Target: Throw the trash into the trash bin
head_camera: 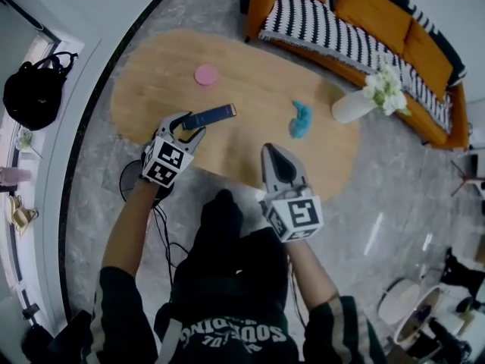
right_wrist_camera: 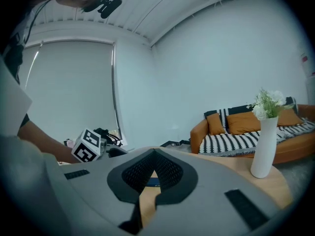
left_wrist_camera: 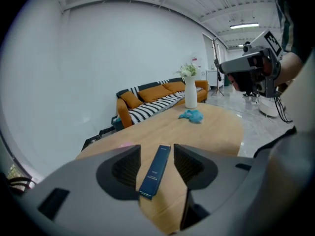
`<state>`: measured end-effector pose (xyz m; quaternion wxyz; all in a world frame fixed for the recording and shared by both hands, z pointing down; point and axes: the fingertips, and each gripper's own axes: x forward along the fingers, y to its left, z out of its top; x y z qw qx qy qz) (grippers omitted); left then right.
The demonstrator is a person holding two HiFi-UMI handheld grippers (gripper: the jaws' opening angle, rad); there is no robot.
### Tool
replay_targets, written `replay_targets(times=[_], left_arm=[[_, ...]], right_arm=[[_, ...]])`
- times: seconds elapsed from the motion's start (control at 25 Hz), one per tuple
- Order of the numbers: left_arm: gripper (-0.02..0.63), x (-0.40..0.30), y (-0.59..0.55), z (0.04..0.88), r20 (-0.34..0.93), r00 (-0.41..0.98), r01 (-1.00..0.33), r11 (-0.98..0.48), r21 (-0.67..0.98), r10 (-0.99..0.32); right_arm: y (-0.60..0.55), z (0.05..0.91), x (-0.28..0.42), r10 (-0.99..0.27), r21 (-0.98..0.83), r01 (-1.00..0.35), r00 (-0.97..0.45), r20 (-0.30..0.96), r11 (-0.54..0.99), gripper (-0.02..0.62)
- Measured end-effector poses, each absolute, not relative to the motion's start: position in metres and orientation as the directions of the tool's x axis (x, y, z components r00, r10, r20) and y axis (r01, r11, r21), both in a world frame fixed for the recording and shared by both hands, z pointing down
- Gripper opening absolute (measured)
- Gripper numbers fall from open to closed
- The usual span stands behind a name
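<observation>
A dark blue slim box (head_camera: 210, 116) lies on the oval wooden table (head_camera: 250, 82) near its front edge. My left gripper (head_camera: 187, 125) is open around its near end; in the left gripper view the box (left_wrist_camera: 155, 170) lies between the fingers and the pads do not press on it. A blue crumpled scrap (head_camera: 301, 119) lies further right, and a pink disc (head_camera: 206, 74) sits at the far side. My right gripper (head_camera: 273, 150) hovers at the table's front edge, shut and empty, its fingertips (right_wrist_camera: 153, 152) meeting.
A white vase with flowers (head_camera: 352, 106) stands at the table's right end. An orange sofa with a striped blanket (head_camera: 356, 21) is behind. A black bag (head_camera: 34, 89) sits far left. A dark round object (head_camera: 127, 179) shows beside my left arm.
</observation>
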<state>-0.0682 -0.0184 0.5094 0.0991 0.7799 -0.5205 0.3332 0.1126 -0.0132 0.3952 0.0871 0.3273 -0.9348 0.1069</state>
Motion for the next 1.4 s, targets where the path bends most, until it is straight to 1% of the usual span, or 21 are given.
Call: replay_targets(times=[0.08,0.12,0.24,0.36,0.44,0.68,0.84,0.88,1.0,1.24,1.4], left_arm=[[0.24,-0.068,-0.027,0.525,0.675,0.246,-0.845,-0.495,-0.202,-0.696],[0.246,-0.069,-0.03,0.534,0.703,0.247,-0.828,-0.522,-0.203,-0.667],[0.249,-0.072,-0.041,0.566,0.77,0.255,-0.806,-0.568,-0.165,-0.585],[0.249,-0.074,-0.05,0.599,0.818,0.257,-0.817,-0.568,-0.1,-0.514],[0.249,-0.075,-0.053,0.62,0.852,0.24,-0.81,-0.58,-0.089,-0.465],[0.249,-0.078,-0.06,0.65,0.892,0.237,-0.798,-0.601,-0.047,-0.384],[0.241,-0.081,-0.06,0.656,0.887,0.233,-0.808,-0.587,-0.052,-0.399],[0.211,-0.081,-0.06,0.656,0.882,0.233,-0.81,-0.583,-0.057,-0.41],[0.192,-0.083,-0.058,0.651,0.864,0.228,-0.817,-0.571,-0.081,-0.449],[0.187,-0.115,-0.045,0.611,0.798,0.177,-0.891,-0.437,-0.118,-0.577],[0.187,-0.152,-0.006,0.592,0.789,0.123,-0.921,-0.365,-0.135,-0.602]], right_arm=[[-0.011,0.399,0.11,-0.586,-0.137,-0.626,-0.772,0.245,0.767,-0.001],[-0.01,0.402,0.109,-0.583,-0.143,-0.626,-0.772,0.251,0.767,0.0],[-0.011,0.411,0.107,-0.582,-0.151,-0.627,-0.771,0.257,0.764,-0.002],[-0.014,0.422,0.108,-0.58,-0.153,-0.63,-0.768,0.273,0.762,-0.001],[-0.015,0.428,0.11,-0.58,-0.147,-0.632,-0.765,0.281,0.761,-0.001],[-0.02,0.44,0.119,-0.585,-0.151,-0.644,-0.752,0.302,0.75,0.0],[-0.024,0.451,0.12,-0.589,-0.154,-0.653,-0.744,0.315,0.742,0.0],[-0.024,0.453,0.119,-0.589,-0.158,-0.654,-0.743,0.319,0.74,-0.001],[-0.022,0.453,0.114,-0.578,-0.157,-0.644,-0.75,0.321,0.748,-0.001],[-0.025,0.446,0.09,-0.541,-0.157,-0.605,-0.78,0.314,0.78,-0.001],[-0.021,0.443,0.062,-0.493,-0.167,-0.559,-0.811,0.316,0.812,-0.001]])
